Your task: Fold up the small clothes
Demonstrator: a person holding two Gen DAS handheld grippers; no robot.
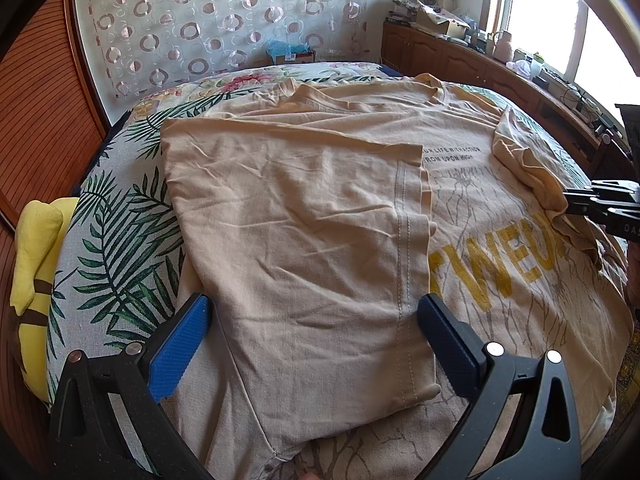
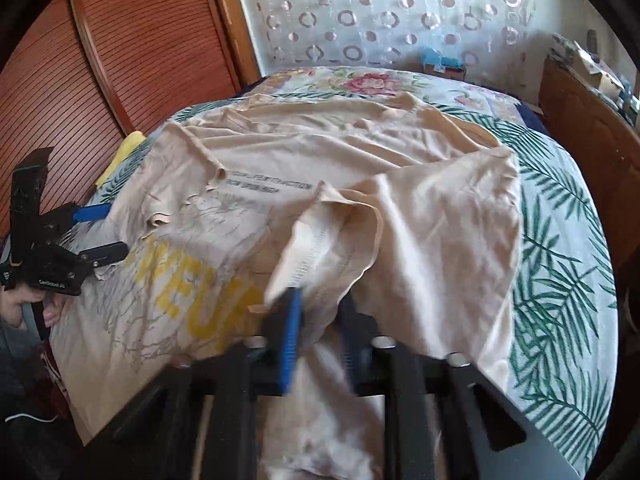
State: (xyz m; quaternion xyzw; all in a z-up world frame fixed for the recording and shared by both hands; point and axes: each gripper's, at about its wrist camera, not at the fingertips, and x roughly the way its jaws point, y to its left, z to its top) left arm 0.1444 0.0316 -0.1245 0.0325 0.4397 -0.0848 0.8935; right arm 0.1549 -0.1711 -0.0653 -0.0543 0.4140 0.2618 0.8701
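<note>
One T-shirt (image 1: 304,216) reads "FROM UPON HIGH".

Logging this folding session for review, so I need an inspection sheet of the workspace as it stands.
Surface: bed with palm-leaf cover.
Job's things: beige T-shirt, left side folded over, right sleeve lifted.
Clutter: yellow plush at bed's left edge.
Grippers: left gripper open above the shirt; right gripper shut on the sleeve.
Cables: some on the window ledge.
Surroundings: wooden slatted doors, circle-patterned curtain, bright window.
</note>
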